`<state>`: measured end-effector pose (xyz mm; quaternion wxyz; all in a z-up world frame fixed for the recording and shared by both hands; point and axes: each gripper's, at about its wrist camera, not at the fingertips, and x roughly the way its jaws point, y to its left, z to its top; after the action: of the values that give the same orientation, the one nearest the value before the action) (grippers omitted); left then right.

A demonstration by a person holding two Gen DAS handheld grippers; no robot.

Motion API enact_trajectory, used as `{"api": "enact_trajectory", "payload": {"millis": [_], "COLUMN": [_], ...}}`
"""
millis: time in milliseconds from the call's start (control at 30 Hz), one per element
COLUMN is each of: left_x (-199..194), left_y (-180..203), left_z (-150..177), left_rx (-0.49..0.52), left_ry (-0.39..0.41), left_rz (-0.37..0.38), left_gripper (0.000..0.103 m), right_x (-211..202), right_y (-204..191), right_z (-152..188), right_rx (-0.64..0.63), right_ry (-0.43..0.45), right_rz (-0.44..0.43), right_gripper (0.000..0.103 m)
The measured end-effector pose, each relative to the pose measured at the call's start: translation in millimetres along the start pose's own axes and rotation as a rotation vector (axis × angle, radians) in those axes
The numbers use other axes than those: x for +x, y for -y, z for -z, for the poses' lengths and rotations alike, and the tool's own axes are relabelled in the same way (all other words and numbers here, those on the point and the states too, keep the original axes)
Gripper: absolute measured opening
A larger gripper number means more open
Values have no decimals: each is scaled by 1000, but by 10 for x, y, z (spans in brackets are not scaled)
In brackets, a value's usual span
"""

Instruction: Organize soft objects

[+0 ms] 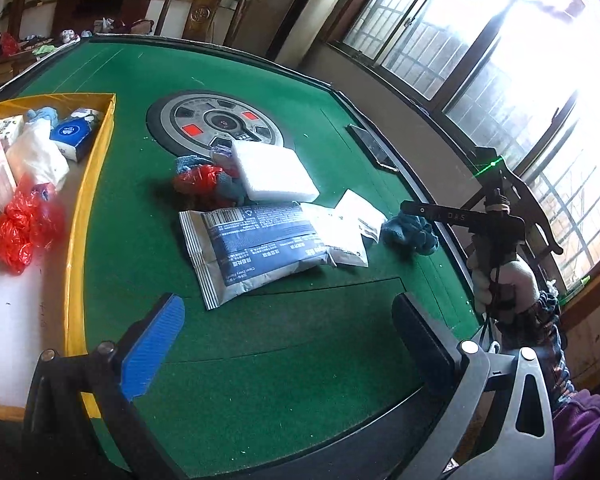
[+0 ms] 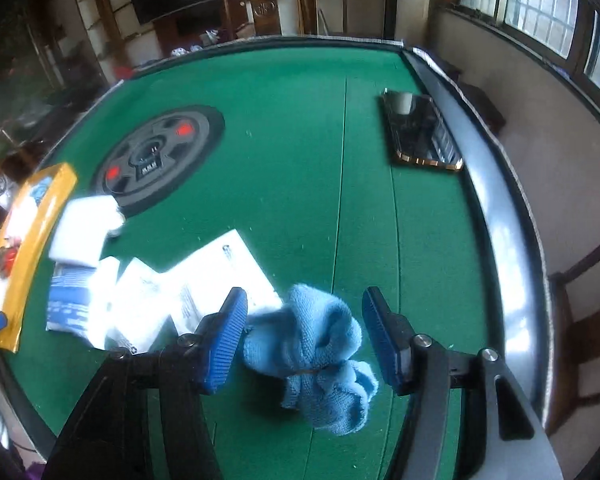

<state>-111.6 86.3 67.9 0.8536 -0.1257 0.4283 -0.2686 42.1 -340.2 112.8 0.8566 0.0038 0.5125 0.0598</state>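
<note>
Left wrist view: the left gripper hangs released above the green felt table, its blue-padded fingers spread wide with nothing between them. Ahead lies a grey-and-navy wipes packet, overlapping a white pouch. Behind these, a white foam block leans on a red plastic bag and grey-blue cloth, beside the round control panel at the table's centre. A yellow-rimmed tray at the left edge holds tissue packs, a white bag and crumpled red bags. Near the right edge, the right gripper reaches over a blue cloth.

Right wrist view: the right gripper is released, jaws straddling the blue cloth, which is bunched and lies on the felt near the table's near edge; whether the pads touch it I cannot tell. A smartphone lies by the right rim.
</note>
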Motion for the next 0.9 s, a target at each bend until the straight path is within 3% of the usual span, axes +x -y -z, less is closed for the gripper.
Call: {"api": "enact_trajectory", "payload": {"millis": [100,267,300,367,433,500,633,733,900], "left_x": [-52,-48,-34,2,26,23,-36,-46,-52], "left_y": [39,19,23,55,94,131,119,34,-41], "left_z": [-2,-36,-38,-29,-16,2,8,-17,-1], "left_rx": [29,17,16,19,28,41,47,9,-24], "left_ry": [8,8,5,-4,-14,-19,-7,-3,-2], "left_rz": [-21,-19,-16,-8,0,-4,-22,-24,-19], "left_gripper": [103,103,103,103,103,103,103,103,103], "right_x": [42,-307,-365,-364,-251,-177,-283,-179,164], "right_y": [-3,-129,-102,-66,-101,-179,-528,-823,-1073], "right_z": [115,275,257,203,125,14,-53,-113,-294], "right_rx": [10,-70,-56,-43,-48,-60,-120,-140,9], "right_ry": [-58,-11,15,37,4,0,78,46,-36], "right_rz": [-105,-260,-254,-161,-80,-57,-162,-236,-404], "right_gripper": [55,55,56,62,62,62,62,62,62]}}
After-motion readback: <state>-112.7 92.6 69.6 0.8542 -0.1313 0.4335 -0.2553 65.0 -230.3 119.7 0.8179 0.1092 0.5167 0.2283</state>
